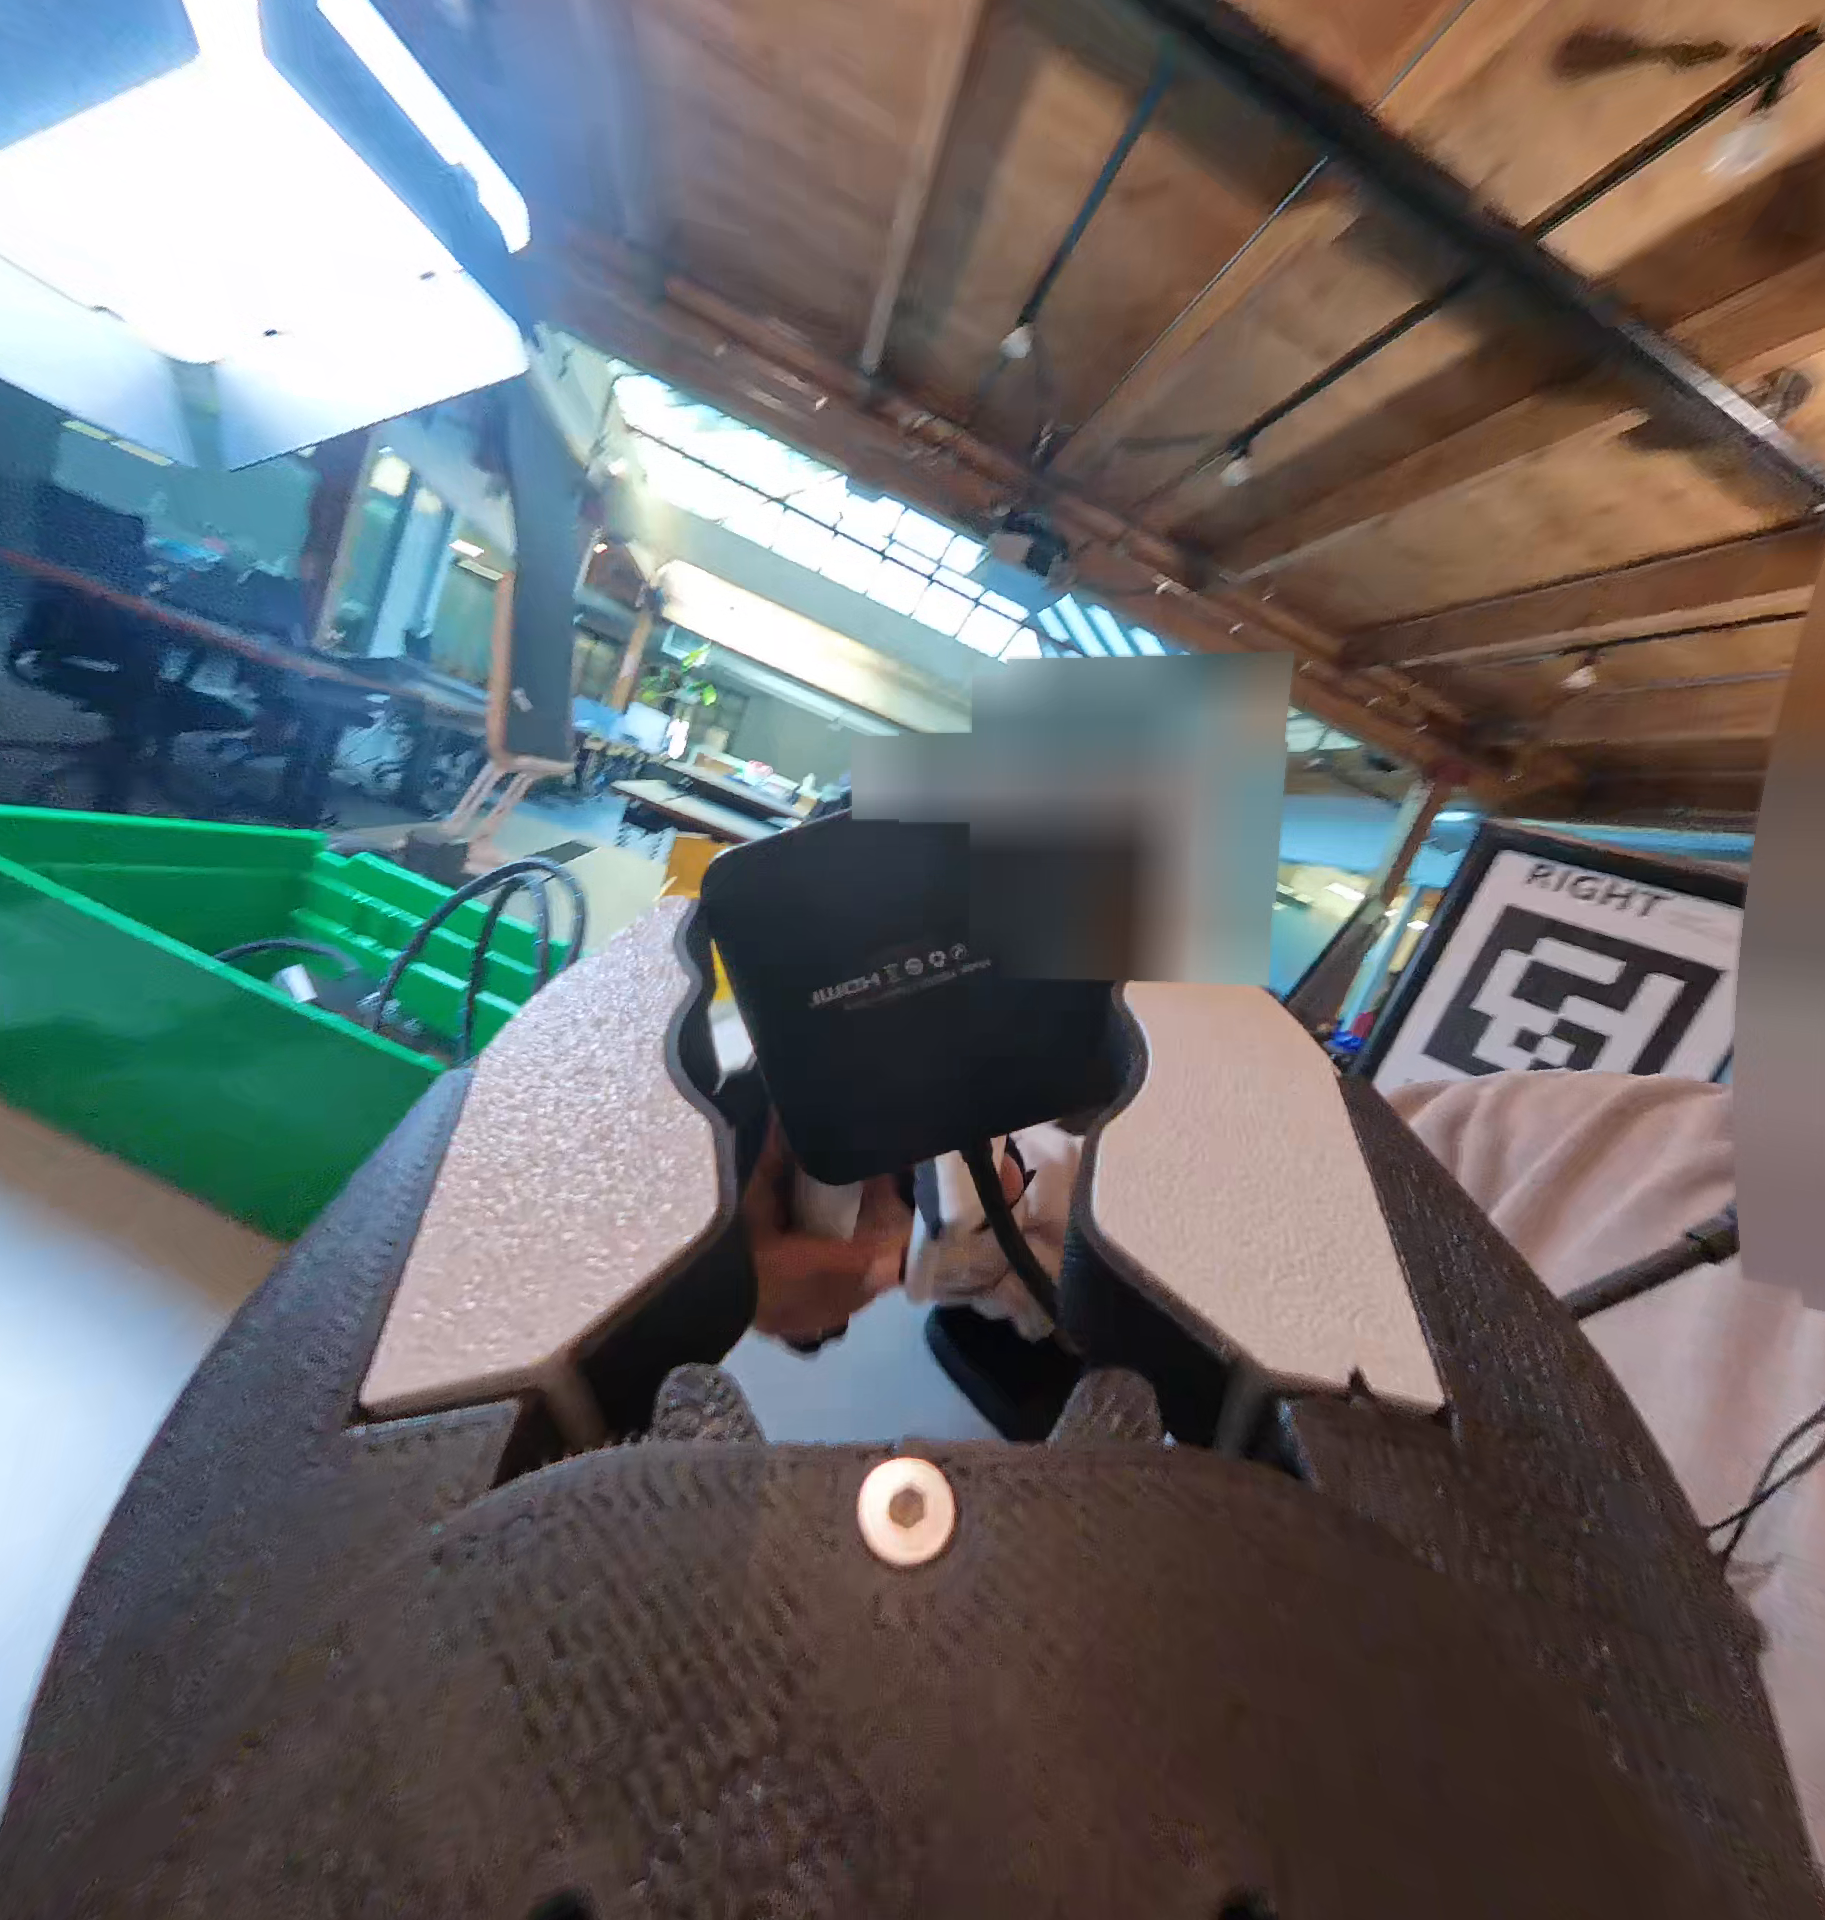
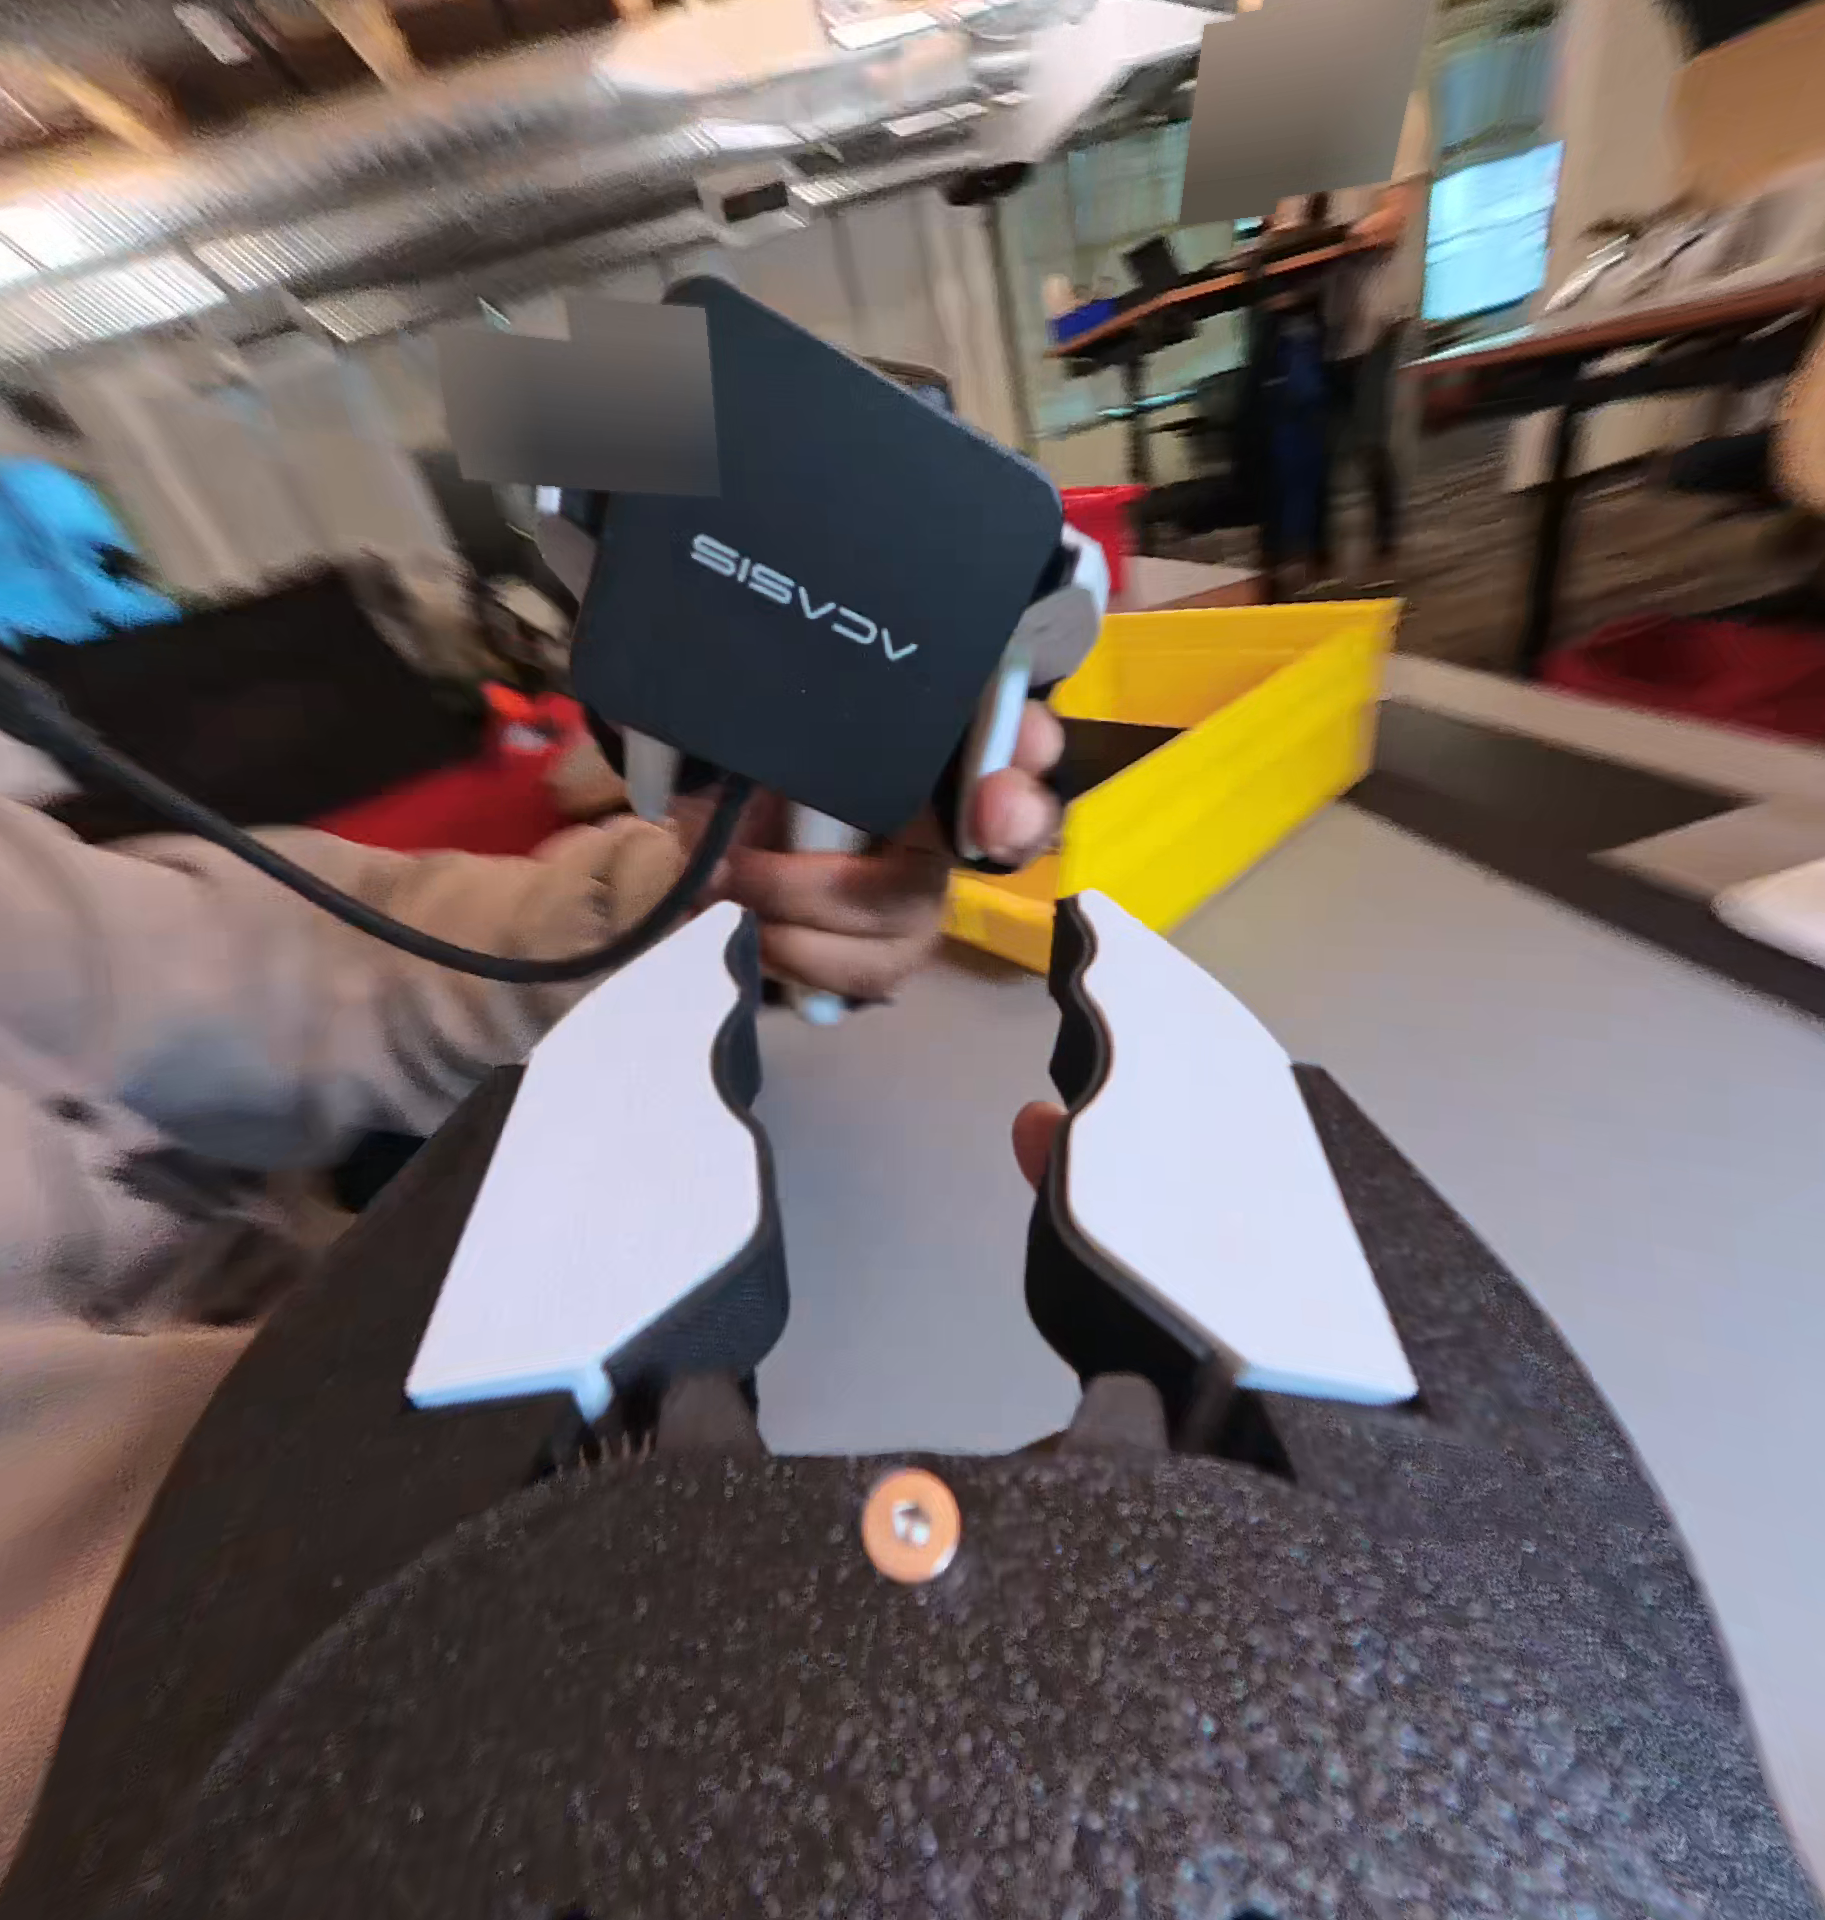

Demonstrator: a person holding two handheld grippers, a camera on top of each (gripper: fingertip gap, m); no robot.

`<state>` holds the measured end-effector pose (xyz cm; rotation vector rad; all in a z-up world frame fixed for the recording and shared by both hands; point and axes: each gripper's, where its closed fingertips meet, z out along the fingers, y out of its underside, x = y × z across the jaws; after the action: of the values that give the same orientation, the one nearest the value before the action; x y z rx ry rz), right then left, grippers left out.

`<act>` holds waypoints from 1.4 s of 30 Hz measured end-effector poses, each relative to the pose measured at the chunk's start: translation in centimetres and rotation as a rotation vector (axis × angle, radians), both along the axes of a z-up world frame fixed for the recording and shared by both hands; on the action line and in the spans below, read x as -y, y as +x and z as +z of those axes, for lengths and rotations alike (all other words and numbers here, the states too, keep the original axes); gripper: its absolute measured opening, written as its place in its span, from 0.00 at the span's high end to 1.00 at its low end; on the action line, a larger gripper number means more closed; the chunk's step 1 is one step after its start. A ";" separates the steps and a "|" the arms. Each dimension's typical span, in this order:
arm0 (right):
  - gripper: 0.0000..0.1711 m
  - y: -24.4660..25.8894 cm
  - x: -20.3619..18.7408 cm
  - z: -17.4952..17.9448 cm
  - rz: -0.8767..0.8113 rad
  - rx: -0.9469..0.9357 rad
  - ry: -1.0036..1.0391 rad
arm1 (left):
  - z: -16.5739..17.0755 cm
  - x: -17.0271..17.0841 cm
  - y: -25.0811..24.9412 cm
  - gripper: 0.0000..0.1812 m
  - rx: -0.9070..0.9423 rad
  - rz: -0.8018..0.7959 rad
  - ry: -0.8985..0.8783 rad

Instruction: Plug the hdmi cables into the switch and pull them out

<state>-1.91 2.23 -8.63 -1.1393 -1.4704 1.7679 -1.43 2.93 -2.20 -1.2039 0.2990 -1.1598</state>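
While the left gripper [image 1: 908, 1039] pinches the flat black square switch [image 1: 887, 997] by its sides, held up in the air, the right gripper [image 2: 903, 935] gapes empty below it. No plug seems seated yet — blur hinders. Black cables [image 1: 492, 935] wait in the green bin [image 1: 160, 997] at nine o'clock; grey tabletop [image 2: 1407, 1143] lies open.

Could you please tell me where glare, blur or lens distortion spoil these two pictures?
Left wrist view: the ceiling light panel is blown out white, the wooden beams bend from the wide lens, and the switch in the jaws is fairly sharp. Right wrist view: motion blur smears the sleeve and background, while the switch and yellow bin stay readable.
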 end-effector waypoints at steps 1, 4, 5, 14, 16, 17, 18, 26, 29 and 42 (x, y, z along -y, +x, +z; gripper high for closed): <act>0.68 0.0 1.1 0.1 0.082 0.006 -0.113 | 0.2 0.3 0.4 0.60 0.016 -0.013 0.019; 0.74 1.0 3.7 1.5 0.293 -0.004 -0.340 | -0.2 0.8 1.9 0.60 -0.022 -0.025 0.068; 0.77 0.8 3.9 1.4 0.279 0.016 -0.334 | -0.3 1.0 2.2 0.60 -0.042 -0.024 0.092; 0.97 1.9 0.1 -0.5 0.064 0.058 0.072 | -2.8 0.6 1.0 0.64 -0.382 0.104 0.086; 0.97 2.4 -0.7 -0.5 0.044 0.066 0.131 | -3.8 0.5 0.9 0.64 -0.542 0.145 0.095; 0.97 2.7 -0.9 -0.5 0.046 0.076 0.147 | -4.2 0.5 0.8 0.65 -0.626 0.169 0.114; 0.98 2.9 -1.2 -0.5 0.048 0.089 0.155 | -4.5 0.6 0.6 0.67 -0.712 0.201 0.139; 0.98 4.3 -0.7 -2.5 0.198 0.234 0.059 | -5.8 0.4 -1.5 0.68 -1.323 0.480 0.293; 0.98 4.4 0.4 -3.4 0.310 0.323 -0.106 | -7.2 0.4 -0.5 0.71 -1.470 0.472 0.362; 0.91 4.1 -5.0 0.1 0.067 -0.004 -0.145 | -4.4 2.7 -0.4 0.92 -0.748 0.166 0.248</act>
<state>2.19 7.27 -8.52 -1.1690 -1.4126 1.9484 -1.87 0.18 -6.58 -1.3712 0.8605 -0.4708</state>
